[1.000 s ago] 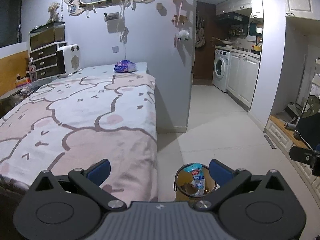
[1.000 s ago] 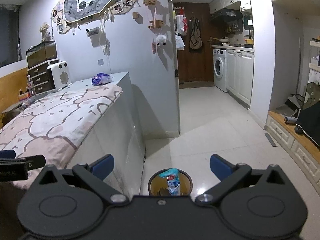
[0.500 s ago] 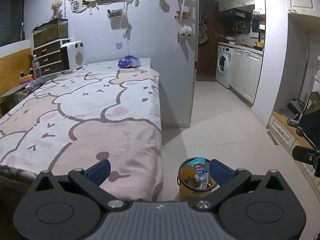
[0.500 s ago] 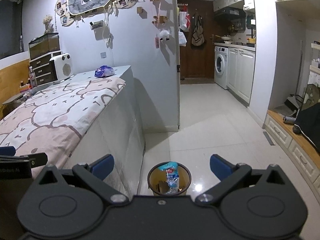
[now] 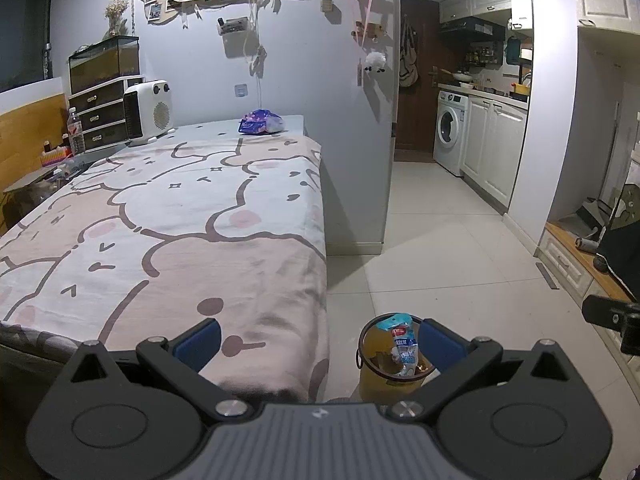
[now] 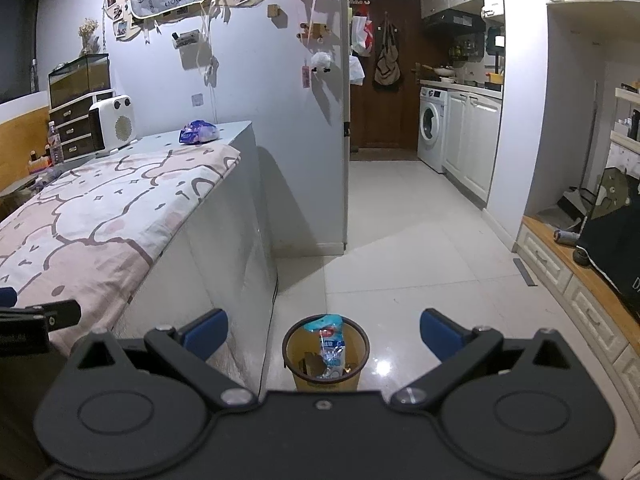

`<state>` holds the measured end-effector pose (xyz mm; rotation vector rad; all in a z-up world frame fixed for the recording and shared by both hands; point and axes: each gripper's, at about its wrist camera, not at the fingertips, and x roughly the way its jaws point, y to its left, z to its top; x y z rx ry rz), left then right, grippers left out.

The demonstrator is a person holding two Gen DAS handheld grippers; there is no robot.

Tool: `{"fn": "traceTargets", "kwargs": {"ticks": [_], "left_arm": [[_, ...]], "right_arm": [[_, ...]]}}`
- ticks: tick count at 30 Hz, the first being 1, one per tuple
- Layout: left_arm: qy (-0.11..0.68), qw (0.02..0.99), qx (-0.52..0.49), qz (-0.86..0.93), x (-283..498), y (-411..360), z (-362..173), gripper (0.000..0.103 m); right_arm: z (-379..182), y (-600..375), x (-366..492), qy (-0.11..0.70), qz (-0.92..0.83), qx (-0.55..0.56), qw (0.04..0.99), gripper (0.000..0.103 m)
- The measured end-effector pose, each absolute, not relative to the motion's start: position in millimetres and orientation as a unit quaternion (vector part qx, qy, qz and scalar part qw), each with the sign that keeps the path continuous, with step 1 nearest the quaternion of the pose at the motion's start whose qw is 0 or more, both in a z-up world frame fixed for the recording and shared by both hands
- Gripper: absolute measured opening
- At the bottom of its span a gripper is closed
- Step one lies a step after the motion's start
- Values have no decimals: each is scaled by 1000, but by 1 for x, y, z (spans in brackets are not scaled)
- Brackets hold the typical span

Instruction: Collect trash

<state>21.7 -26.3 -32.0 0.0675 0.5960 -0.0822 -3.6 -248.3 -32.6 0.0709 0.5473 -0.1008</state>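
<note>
left gripper (image 5: 318, 338): jaws spread wide, nothing between the blue pads, hovering over the near end of the table.
right gripper (image 6: 323, 330): also wide apart and empty, out past the table's edge, over the floor.
trash bin (image 6: 325, 356): on the tiles just beside the table's corner, almost dead centre between my right fingers; in the left view it sits low and to the right, partly behind the right-hand finger.
wrapper in bin (image 6: 330, 344): blue-and-white packet standing up out of the rim, so that one looks collected already.
next target: purple snack bag (image 5: 260, 122), my guess for the remaining trash.
where it lies: far end of the table (image 5: 168, 216), straight ahead and a touch left of the left gripper's centre line, well apart from both grippers, just right of the white heater (image 5: 148, 110).
long axis: it lies flat, stretched side to side across my line of approach.
nearer arm: the left, i'd say; it is already over the tabletop, the right is off to the side.
coming move: a long forward reach along the table.
</note>
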Motion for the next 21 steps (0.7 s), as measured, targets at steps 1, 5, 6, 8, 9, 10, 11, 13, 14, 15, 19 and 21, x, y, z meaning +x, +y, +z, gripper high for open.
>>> {"fn": "traceTargets", "kwargs": {"ticks": [1,5,6,8,9,10,11,13,14,15,19,21], "left_arm": [[294,954,33,-42,22,-26,-32,103],[295,954,33,-42,21,-26,-32,103],[295,954,34,-42,20,-26,-32,103],[295,954,33,-42,20,-26,-32,103],[295,954,33,-42,21,-26,-32,103],[295,954,33,-42,21,-26,-32,103],[295,954,33,-42,21,-26,-32,103],[296,954,33,-42,21,-26,-32,103],[296,954,33,-42,21,-26,-32,103],[295,954,33,-42,21,-26,-32,103],[295,954,33,-42,21,-26,-32,103],[295,954,33,-42,21,-26,-32,103]], "right_arm": [[-33,-248,-3,271,-51,34,961,103],[-34,-248,-4,271,-52,34,960,103],[-34,-248,-4,272,-52,34,960,103],[-34,-248,-4,272,-53,35,960,103],[-34,-248,-4,272,-53,35,960,103],[-35,-248,-4,273,-53,35,960,103],[-34,-249,-3,273,-53,35,960,103],[-35,-248,-3,274,-53,36,960,103],[-35,-248,-2,274,-53,35,959,103],[-35,-248,-3,274,-54,35,959,103],[-35,-247,-2,275,-54,35,959,103],[-35,-247,-2,275,-54,35,959,103]]}}
